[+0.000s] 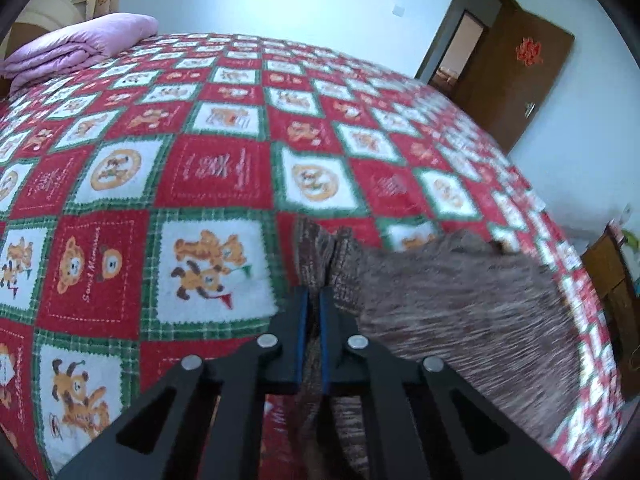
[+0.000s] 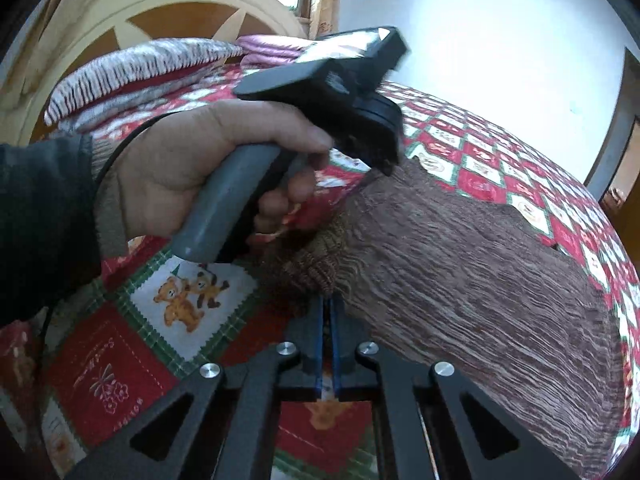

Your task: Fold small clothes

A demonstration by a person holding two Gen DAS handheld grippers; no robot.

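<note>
A brown knitted garment point(image 1: 452, 304) hangs above the bed, held up by both grippers. My left gripper point(image 1: 314, 294) is shut on a ribbed edge of the garment, which bunches between its blue pads. My right gripper point(image 2: 330, 304) is shut on another ribbed edge of the same garment point(image 2: 460, 272). In the right wrist view, the left hand-held gripper point(image 2: 384, 160) and the hand holding it are at upper left, pinching the garment's far corner. The cloth stretches between the two grippers and is motion-blurred.
The bed is covered by a red, white and green checked bear-print blanket point(image 1: 216, 168). A folded lilac quilt point(image 1: 76, 50) and a grey pillow point(image 2: 132, 68) lie by the headboard point(image 2: 132, 4). A brown door point(image 1: 528, 76) stands open at right.
</note>
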